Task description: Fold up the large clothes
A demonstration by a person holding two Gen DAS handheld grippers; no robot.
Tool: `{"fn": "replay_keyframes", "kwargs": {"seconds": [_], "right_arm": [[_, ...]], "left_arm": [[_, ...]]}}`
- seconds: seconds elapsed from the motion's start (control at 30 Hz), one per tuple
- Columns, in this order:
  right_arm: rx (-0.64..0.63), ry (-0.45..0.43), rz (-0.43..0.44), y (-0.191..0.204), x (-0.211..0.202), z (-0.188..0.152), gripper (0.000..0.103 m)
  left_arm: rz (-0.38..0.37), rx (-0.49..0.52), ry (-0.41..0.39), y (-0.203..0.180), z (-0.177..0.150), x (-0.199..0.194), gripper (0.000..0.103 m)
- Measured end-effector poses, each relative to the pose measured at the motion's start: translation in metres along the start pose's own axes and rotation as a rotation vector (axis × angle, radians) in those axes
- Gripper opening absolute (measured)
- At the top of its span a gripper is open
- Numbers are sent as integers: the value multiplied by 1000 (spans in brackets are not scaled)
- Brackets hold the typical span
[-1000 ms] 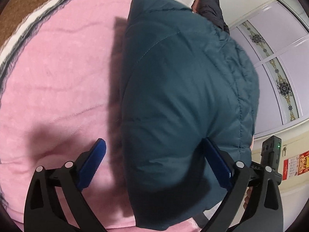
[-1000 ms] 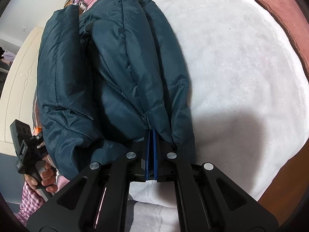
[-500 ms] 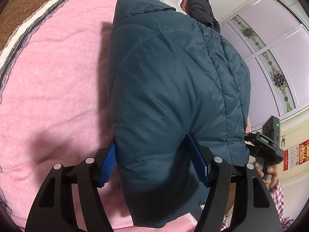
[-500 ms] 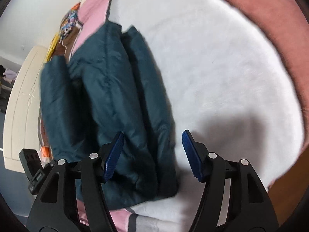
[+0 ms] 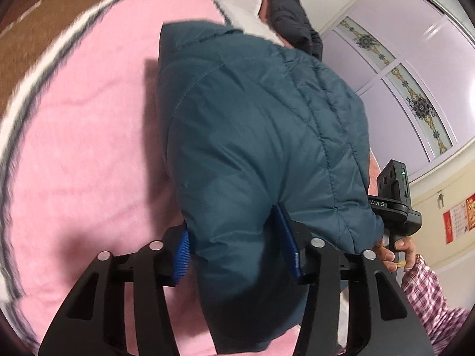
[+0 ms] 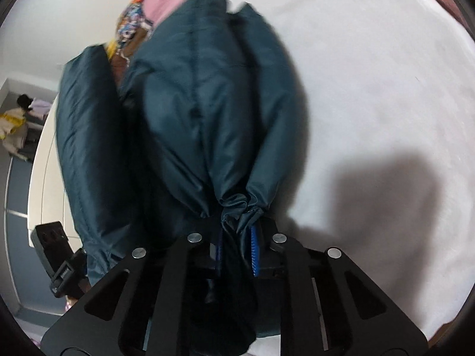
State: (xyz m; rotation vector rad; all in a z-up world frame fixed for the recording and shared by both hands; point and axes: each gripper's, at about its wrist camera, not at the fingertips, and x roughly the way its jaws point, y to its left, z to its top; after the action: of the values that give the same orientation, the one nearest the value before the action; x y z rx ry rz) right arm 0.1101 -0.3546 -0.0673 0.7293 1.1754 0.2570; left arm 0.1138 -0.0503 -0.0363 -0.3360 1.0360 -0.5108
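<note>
While both grippers pinch the jacket [image 5: 261, 148], left fingers [image 5: 286, 237] part-closed on a thick roll, right fingers [image 6: 254, 250] nearly shut on a gathered edge, it lies narrowed lengthwise on the bed [image 5: 83, 148]. Judged midway: crosswise folds remain. Nearby: a dark garment [image 5: 294, 14], a wardrobe [image 5: 415, 59]. Nothing blocks.

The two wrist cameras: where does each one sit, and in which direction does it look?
Left wrist: on the left gripper, looking along its fingers over the teal jacket on the pink blanket; the person's hand shows.
Right wrist: on the right gripper, facing the jacket over the white blanket.
Both share the jacket.
</note>
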Motion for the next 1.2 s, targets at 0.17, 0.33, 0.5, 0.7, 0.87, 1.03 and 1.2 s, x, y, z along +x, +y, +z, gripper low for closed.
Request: {"fn": "replay_keyframes", "kwargs": {"seconds": [0.17,0.33,0.5,0.7,0.87,1.03,1.2], "right_arm": [[-103,-47,-9,49,19,5,14],[-176,-44,-10,99,51,24,13],[-255,-33,-28,149,88,34,13],[-271,-6,-81,157,106,28,14],[-211,11,-119,145,95,34,20],[-173,-7,-135,132,67,24,27],[-193,-87,-178,142,29,8,28]], "left_arm": [[68,63,-79,11,26,-16,46],[136,62,-152,43,54,-38,45],[204,19,-195,87,70,-54,44],[203,-31,-194,114,71,-54,44],[226,-40,-187,108,68,-53,51],[265,-28,-188,99,64,-65,58],[270,0,-239,84,55,-90,60]]}}
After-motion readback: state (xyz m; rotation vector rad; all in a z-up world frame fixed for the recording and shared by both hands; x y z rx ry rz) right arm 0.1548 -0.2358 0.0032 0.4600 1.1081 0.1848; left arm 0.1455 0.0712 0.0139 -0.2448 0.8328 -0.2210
